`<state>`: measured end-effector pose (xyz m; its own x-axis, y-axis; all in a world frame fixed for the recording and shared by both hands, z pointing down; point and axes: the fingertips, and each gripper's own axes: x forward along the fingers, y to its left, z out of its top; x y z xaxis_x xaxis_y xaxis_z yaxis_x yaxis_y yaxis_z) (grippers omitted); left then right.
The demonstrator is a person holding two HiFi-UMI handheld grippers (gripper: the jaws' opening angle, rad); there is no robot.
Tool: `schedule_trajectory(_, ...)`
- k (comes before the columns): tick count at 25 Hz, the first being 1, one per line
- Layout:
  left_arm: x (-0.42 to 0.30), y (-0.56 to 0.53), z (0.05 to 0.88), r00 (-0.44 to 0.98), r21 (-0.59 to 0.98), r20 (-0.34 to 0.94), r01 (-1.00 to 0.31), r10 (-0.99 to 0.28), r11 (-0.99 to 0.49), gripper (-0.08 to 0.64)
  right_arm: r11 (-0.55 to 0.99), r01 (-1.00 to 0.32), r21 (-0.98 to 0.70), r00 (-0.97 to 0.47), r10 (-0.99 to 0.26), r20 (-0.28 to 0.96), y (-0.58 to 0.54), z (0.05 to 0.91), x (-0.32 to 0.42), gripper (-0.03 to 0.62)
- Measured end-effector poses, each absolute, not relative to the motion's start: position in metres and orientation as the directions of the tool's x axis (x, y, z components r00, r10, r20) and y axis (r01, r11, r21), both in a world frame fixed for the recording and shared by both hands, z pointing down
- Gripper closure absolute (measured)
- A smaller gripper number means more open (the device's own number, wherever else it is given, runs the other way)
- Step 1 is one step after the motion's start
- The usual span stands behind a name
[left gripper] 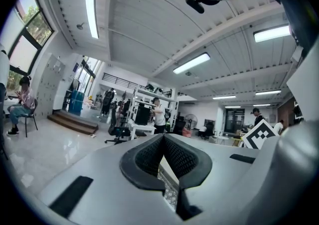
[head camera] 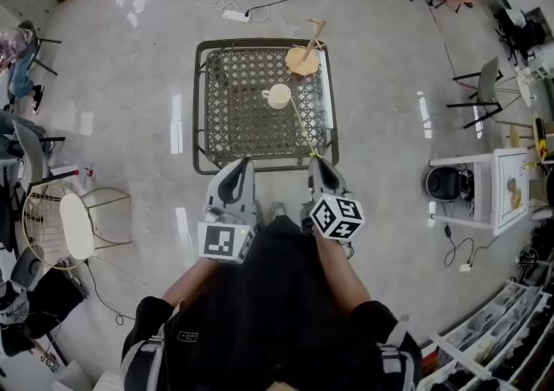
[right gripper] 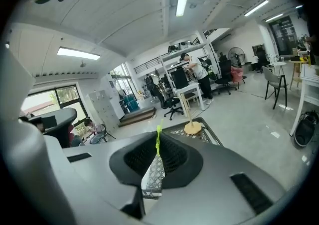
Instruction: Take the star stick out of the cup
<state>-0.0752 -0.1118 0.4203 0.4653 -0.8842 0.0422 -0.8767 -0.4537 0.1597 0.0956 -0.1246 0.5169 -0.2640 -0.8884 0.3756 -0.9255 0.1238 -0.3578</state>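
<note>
Between the jaws of my right tool (right gripper: 158, 144), the star stick (head camera: 302, 128) is pinched tight.
The stick is thin and yellow-green. It runs in a long slant from my right tool to the pale cup (head camera: 279, 97) on the mesh table (head camera: 204, 104), ahead and a bit left. I cannot tell if its far tip is out. I think I must pull up and back along the stick. My left tool (head camera: 238, 166) is closed on nothing.
</note>
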Motion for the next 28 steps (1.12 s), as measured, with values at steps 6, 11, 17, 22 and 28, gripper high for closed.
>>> schedule_trajectory(6, -0.057, -0.099, 0.406, 0.442, 0.149, 0.030, -0.889, -0.896, -0.433, 0.543, 0.192, -0.921, -0.340, -0.301, -0.904, 0.304, -0.104, 0.482, 0.103, 0.572)
schedule_trajectory(11, -0.047, -0.086, 0.405, 0.417, 0.137, 0.025, -0.902, -0.908, -0.410, 0.545, 0.233, -0.916, -0.326, -0.324, -0.910, 0.259, -0.086, 0.467, 0.109, 0.572)
schedule_trajectory(17, -0.033, -0.079, 0.408, 0.401, 0.121, 0.037, -0.911, -0.915, -0.394, 0.544, 0.250, -0.917, -0.310, -0.330, -0.912, 0.241, -0.069, 0.465, 0.122, 0.572)
schedule_trajectory(22, -0.023, -0.073, 0.410, 0.400, 0.113, 0.038, -0.912, -0.916, -0.394, 0.543, 0.256, -0.917, -0.305, -0.332, -0.914, 0.231, -0.065, 0.466, 0.133, 0.572)
schedule_trajectory(28, -0.022, -0.070, 0.409, 0.387, 0.101, 0.039, -0.919, -0.921, -0.381, 0.543, 0.275, -0.911, -0.308, -0.352, -0.907, 0.231, -0.064, 0.468, 0.133, 0.572)
